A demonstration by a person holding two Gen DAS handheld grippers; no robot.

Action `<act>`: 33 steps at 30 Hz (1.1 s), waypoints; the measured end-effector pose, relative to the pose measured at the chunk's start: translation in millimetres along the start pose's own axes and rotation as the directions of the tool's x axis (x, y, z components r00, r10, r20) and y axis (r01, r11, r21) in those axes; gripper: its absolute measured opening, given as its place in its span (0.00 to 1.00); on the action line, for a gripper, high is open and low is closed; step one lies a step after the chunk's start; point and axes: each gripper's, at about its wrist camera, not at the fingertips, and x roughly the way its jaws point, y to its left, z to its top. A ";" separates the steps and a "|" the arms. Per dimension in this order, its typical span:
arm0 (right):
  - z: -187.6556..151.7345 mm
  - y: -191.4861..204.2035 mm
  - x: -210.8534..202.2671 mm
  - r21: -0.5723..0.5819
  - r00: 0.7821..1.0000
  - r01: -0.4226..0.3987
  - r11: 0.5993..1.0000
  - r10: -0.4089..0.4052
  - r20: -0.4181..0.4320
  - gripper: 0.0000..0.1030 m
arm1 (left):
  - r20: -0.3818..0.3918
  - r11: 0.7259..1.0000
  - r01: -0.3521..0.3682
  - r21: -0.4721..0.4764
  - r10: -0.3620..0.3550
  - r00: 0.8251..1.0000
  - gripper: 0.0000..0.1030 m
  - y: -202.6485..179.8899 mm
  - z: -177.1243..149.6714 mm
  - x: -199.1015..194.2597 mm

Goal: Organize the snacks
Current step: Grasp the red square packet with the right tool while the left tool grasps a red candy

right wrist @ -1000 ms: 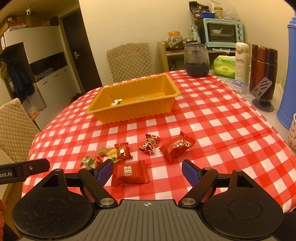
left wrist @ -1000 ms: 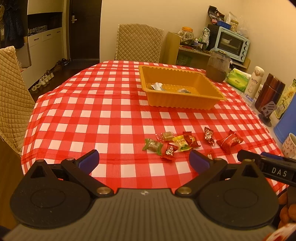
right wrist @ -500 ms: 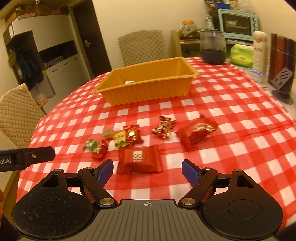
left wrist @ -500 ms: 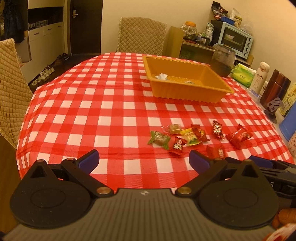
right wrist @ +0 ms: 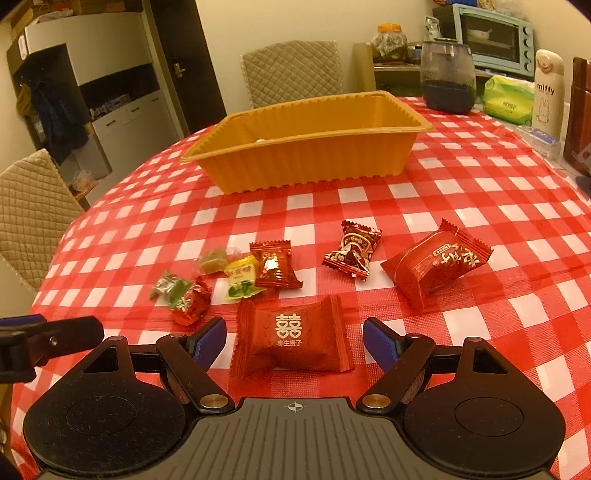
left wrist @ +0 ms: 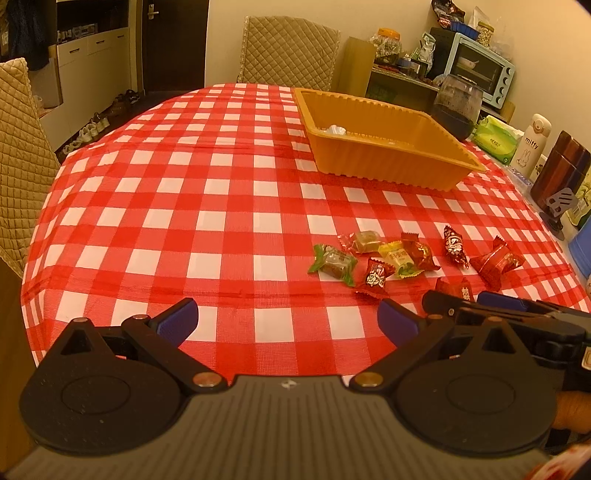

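Note:
Several wrapped snacks lie on the red checked tablecloth (left wrist: pixel 207 221). A flat red packet with a white emblem (right wrist: pixel 291 341) sits between the blue fingertips of my right gripper (right wrist: pixel 293 338), which is open, pads clear of it. Beyond it lie a bigger red packet (right wrist: pixel 437 267), a dark red candy (right wrist: pixel 352 249), a red foil candy (right wrist: pixel 273 266), a yellow candy (right wrist: pixel 240 277) and a green candy (right wrist: pixel 171 290). My left gripper (left wrist: pixel 288 323) is open and empty, short of the green candy (left wrist: pixel 332 260). The orange tray (left wrist: pixel 384 162) stands farther back with a white wrapper inside.
A dark glass jar (right wrist: pixel 447 77), green tissue pack (right wrist: pixel 508 98), white bottle (right wrist: pixel 548 90) and brown canister (left wrist: pixel 559 171) line the table's right side. Quilted chairs (left wrist: pixel 288 51) stand at the far and left sides. A toaster oven (right wrist: pixel 491 35) sits on a shelf behind.
Both grippers have come lower and closer to the candies. The flat red packet now lies between the right gripper's fingertips. Both pairs of jaws kept the same width.

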 end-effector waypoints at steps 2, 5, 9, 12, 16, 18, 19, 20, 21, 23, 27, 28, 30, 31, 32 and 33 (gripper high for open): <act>-1.5 2.0 0.5 -0.020 1.000 0.008 1.000 -0.008 0.001 0.78 | -0.005 1.000 0.002 0.001 -0.002 1.000 0.99 -0.5 -0.8 2.6; -3.6 4.0 0.7 -0.038 1.000 0.016 0.999 -0.016 0.004 0.73 | -0.011 1.000 0.007 0.005 -0.007 1.000 0.99 -2.7 -2.2 5.5; -5.0 7.2 0.3 -0.069 1.000 0.024 0.997 -0.023 0.005 0.58 | -0.013 1.000 0.011 0.014 -0.011 1.000 0.99 -5.2 -3.2 6.4; -4.5 5.5 -0.6 -0.067 1.000 0.023 0.997 -0.023 0.005 0.47 | -0.009 1.000 0.011 0.021 -0.011 1.000 0.99 -6.5 -3.5 5.8; -4.3 2.0 -3.5 -0.038 1.000 0.019 0.999 -0.018 0.007 0.44 | -0.003 0.999 0.016 0.040 -0.016 1.000 0.99 -8.9 -2.7 5.7; -3.8 1.7 -5.4 -0.038 1.000 0.023 0.999 -0.023 0.010 0.44 | 0.001 0.998 0.026 0.052 -0.026 1.000 0.99 -11.3 -2.5 6.3; -3.3 1.8 -6.9 -0.036 0.999 0.029 0.999 -0.028 0.015 0.44 | 0.003 0.998 0.033 0.058 -0.033 0.999 0.99 -12.7 -2.3 7.0; -2.7 0.9 -8.6 -0.035 0.999 0.037 0.999 -0.036 0.023 0.44 | 0.006 0.997 0.042 0.065 -0.042 0.999 0.98 -14.6 -2.2 7.4; -2.1 -0.1 -10.6 -0.033 0.998 0.046 0.998 -0.045 0.031 0.44 | 0.009 0.996 0.053 0.071 -0.054 0.999 0.96 -16.4 -1.9 8.1; -0.5 -2.7 -14.5 -0.023 0.997 0.064 0.998 -0.063 0.048 0.44 | 0.013 0.993 0.083 0.085 -0.084 0.996 0.92 -20.4 -0.9 10.2; 2.2 -12.4 -19.6 0.005 0.993 0.099 0.995 -0.099 0.067 0.44 | 0.018 0.984 0.118 0.132 -0.121 0.992 0.82 -31.6 2.2 17.6; 2.3 -14.1 -20.6 0.012 0.992 0.104 0.994 -0.105 0.067 0.44 | 0.019 0.981 0.129 0.144 -0.133 0.991 0.80 -34.9 2.9 19.6; 2.1 -17.3 -20.7 0.023 0.992 0.111 0.994 -0.112 0.066 0.44 | 0.019 0.974 0.153 0.166 -0.158 0.987 0.72 -40.9 4.8 24.6; 1.8 -18.5 -20.8 0.028 0.992 0.111 0.993 -0.112 0.064 0.44 | 0.014 0.970 0.164 0.179 -0.170 0.985 0.66 -44.2 5.4 27.7; 1.6 -19.6 -20.5 0.032 0.992 0.111 0.993 -0.113 0.063 0.44 | 0.009 0.966 0.173 0.191 -0.178 0.984 0.60 -47.2 6.5 31.1; 1.6 -20.2 -20.5 0.033 0.992 0.112 0.993 -0.113 0.062 0.44 | 0.002 0.962 0.181 0.203 -0.186 0.983 0.56 -50.8 7.6 34.8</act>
